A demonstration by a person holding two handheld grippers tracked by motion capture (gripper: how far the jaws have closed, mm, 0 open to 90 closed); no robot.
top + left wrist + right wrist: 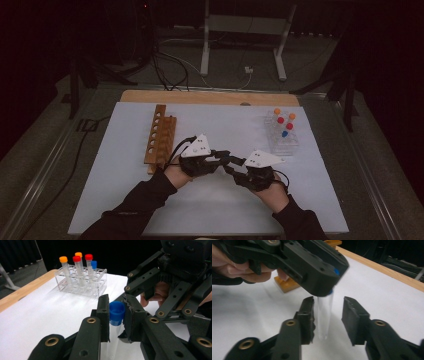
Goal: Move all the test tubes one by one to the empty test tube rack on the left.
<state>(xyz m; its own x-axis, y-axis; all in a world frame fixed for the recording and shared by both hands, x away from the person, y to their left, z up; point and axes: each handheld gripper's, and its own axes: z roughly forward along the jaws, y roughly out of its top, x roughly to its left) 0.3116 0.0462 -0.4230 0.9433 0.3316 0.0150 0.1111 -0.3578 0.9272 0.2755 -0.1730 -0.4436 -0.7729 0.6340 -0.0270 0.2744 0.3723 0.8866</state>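
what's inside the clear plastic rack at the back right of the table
Five capped tubes stand in the clear rack: two orange caps, two red caps, one blue cap. Their lower ends blur behind the rack's walls; contents can't be told.

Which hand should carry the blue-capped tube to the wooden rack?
Probably left: the left gripper is shut on the blue-capped tube, while the right gripper is open. The wooden rack lies on the left side.
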